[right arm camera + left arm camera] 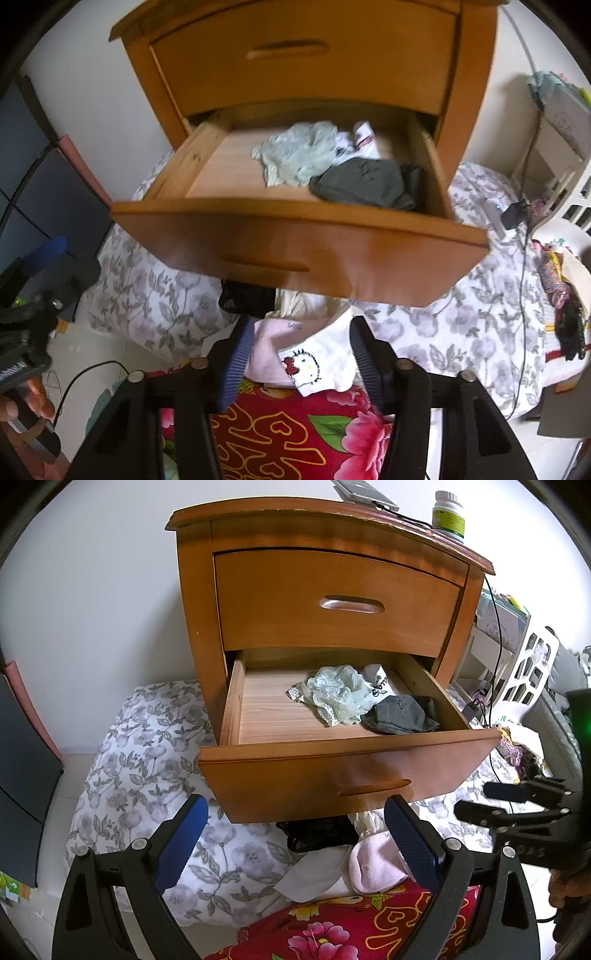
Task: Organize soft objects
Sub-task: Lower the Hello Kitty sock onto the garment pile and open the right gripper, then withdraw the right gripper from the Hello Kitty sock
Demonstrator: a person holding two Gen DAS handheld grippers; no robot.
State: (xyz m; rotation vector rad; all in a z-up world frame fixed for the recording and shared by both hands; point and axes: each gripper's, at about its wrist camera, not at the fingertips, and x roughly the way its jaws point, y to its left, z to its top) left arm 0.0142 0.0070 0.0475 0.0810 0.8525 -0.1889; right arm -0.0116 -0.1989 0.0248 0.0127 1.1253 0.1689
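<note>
The wooden nightstand's lower drawer stands pulled open; it also shows in the right wrist view. Inside lie a pale green lacy garment, a white printed sock and a dark grey sock. Below the drawer, on the bedding, lie a black lace piece, a cream cloth, a pink sock and a white cloth. My left gripper is open and empty above them. My right gripper is open around a white Hello Kitty sock and the pink sock.
A floral white quilt and a red flowered blanket cover the bed. A pill bottle and a phone sit on the nightstand top. A cable hangs at its right, beside a white plastic rack.
</note>
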